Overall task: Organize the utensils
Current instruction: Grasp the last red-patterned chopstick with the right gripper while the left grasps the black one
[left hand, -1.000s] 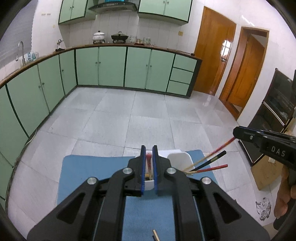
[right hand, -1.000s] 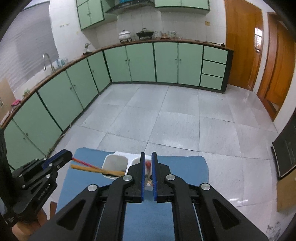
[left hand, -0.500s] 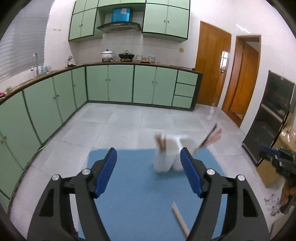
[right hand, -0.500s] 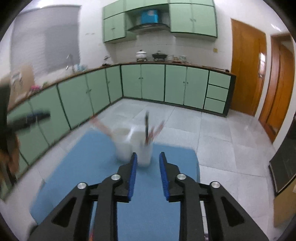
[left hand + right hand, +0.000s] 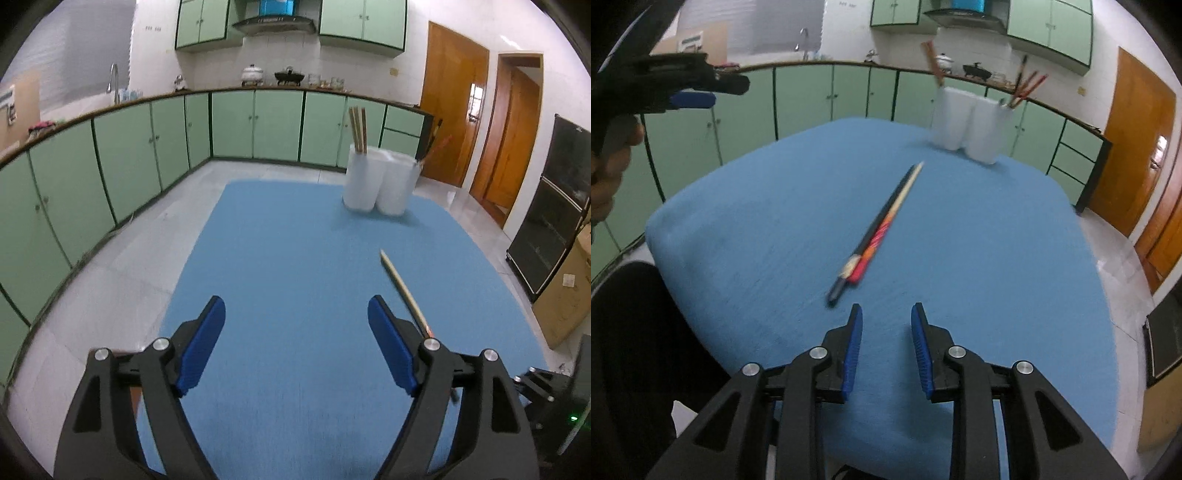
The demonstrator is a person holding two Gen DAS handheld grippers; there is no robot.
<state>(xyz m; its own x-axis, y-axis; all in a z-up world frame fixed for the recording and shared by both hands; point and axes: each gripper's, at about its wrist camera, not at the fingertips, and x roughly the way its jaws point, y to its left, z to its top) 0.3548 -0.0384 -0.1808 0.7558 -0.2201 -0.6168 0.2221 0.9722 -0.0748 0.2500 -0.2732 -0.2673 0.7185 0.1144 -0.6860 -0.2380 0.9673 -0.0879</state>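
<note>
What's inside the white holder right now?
The white holder has wooden chopsticks standing in its left cup and red and dark chopsticks in its right cup. Their lower ends and the cup bottoms are hidden by the opaque walls.

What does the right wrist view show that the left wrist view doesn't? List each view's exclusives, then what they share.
Only the right wrist view shows the right gripper, open, the dark chopstick lying against the pale one, and the patterned red end of that pale chopstick.

Only the left wrist view shows the left gripper's own open jaws from behind, the black oven and the cardboard box.

Both show the blue mat, the white twin-cup holder with chopsticks standing in it, the pale chopstick, and the green cabinets.
</note>
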